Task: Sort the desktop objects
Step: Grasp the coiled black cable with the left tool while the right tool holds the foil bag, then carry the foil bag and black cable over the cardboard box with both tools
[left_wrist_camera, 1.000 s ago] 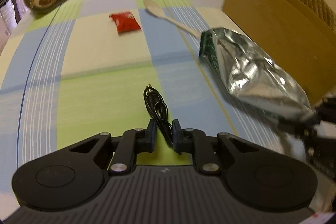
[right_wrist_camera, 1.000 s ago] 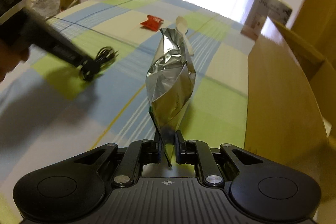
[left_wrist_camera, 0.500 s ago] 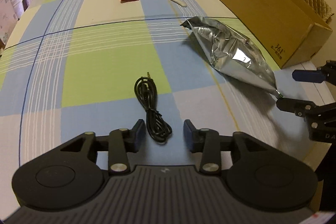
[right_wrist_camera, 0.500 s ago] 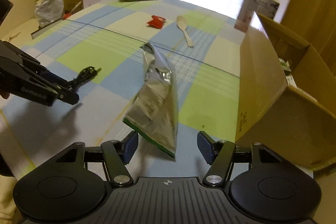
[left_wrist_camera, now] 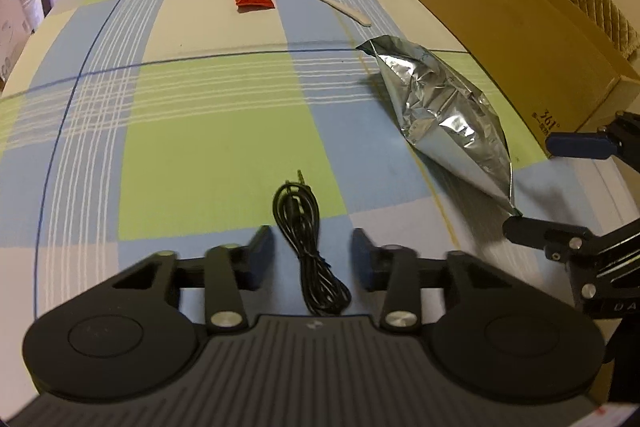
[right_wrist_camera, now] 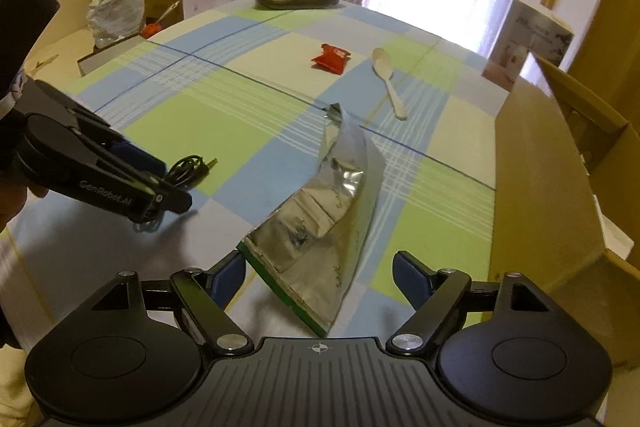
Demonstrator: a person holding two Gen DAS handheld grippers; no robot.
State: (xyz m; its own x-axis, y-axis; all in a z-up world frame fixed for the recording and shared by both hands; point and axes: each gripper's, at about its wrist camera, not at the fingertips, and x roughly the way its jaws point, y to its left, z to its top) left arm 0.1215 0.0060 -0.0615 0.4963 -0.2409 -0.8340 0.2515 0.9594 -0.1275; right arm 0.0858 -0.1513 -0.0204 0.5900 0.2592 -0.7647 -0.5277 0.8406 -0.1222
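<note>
Between the spread fingers of the left gripper (left_wrist_camera: 312, 251) lies a coiled black cable (left_wrist_camera: 306, 243), while a crinkled silver foil bag (right_wrist_camera: 320, 227) lies between the right gripper's (right_wrist_camera: 320, 271) parted fingers.

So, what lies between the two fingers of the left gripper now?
The black cable lies on the tablecloth between the open fingers of the left gripper, touching neither. The left wrist view shows it best.

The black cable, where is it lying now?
In the left wrist view the black cable lies on the tablecloth between the open left gripper's fingers, left of the foil bag.
</note>
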